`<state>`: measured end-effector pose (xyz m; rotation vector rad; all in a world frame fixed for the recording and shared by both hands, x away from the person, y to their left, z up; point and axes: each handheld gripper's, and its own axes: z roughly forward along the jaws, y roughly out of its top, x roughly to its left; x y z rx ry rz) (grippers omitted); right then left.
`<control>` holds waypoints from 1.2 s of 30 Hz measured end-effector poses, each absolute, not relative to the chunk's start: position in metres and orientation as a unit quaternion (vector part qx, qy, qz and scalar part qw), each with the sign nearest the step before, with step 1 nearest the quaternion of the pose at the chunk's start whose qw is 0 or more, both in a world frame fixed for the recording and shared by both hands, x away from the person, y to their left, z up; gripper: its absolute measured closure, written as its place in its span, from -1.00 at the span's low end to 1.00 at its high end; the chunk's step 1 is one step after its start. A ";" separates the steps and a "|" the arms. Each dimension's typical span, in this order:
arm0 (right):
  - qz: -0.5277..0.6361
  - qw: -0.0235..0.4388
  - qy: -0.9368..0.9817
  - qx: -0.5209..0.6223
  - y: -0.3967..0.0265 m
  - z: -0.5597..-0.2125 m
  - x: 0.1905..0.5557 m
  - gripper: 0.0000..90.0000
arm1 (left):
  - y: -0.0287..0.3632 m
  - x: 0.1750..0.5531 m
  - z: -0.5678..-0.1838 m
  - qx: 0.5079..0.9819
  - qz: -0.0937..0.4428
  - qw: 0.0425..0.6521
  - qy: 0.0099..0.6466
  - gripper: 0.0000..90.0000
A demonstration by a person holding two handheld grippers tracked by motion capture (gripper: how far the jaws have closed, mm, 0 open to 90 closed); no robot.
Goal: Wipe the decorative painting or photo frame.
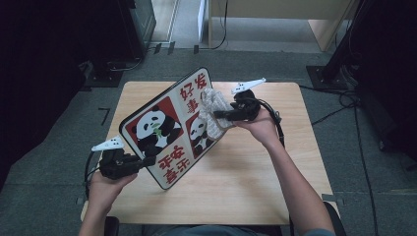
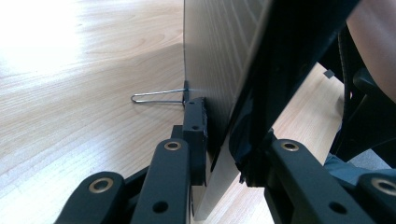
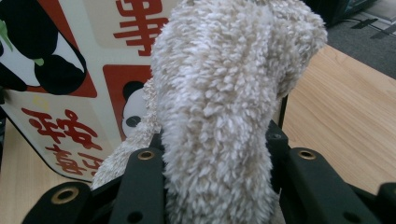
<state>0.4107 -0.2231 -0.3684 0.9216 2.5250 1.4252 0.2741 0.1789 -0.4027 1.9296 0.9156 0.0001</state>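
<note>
A flat board (image 1: 162,128) printed with pandas and red characters stands tilted on the wooden table (image 1: 246,187), its lower edge resting on the top. My left gripper (image 1: 147,161) is shut on the board's near left edge. In the left gripper view the board (image 2: 219,60) runs edge-on between the jaws of that gripper (image 2: 229,154). My right gripper (image 1: 219,114) is shut on a fluffy beige cloth (image 1: 212,112), which lies against the board's printed face at its upper right. In the right gripper view the cloth (image 3: 219,93) bulges up out of the gripper (image 3: 215,186), in front of the board (image 3: 70,93).
A thin metal wire loop (image 2: 159,95) lies on the table behind the board. Bare wood (image 3: 345,102) lies to the right of the cloth. Grey carpet surrounds the table, with cables (image 1: 344,98) at the right and dark equipment (image 1: 44,73) at the left.
</note>
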 end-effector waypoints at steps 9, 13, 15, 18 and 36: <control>0.459 0.045 0.832 0.309 -0.224 -0.377 0.408 0.41 | 0.179 0.273 -0.404 0.786 0.003 0.490 0.376 0.69; 0.451 0.042 0.835 0.312 -0.224 -0.381 0.408 0.41 | 0.179 0.272 -0.404 0.786 0.005 0.491 0.375 0.69; 0.452 0.044 0.835 0.310 -0.225 -0.383 0.407 0.41 | 0.179 0.273 -0.404 0.786 0.003 0.492 0.375 0.69; 0.451 0.041 0.835 0.313 -0.225 -0.386 0.407 0.41 | 0.179 0.273 -0.404 0.785 0.001 0.491 0.378 0.69; 0.429 0.021 0.840 0.330 -0.227 -0.410 0.405 0.41 | 0.180 0.274 -0.405 0.784 -0.003 0.493 0.376 0.68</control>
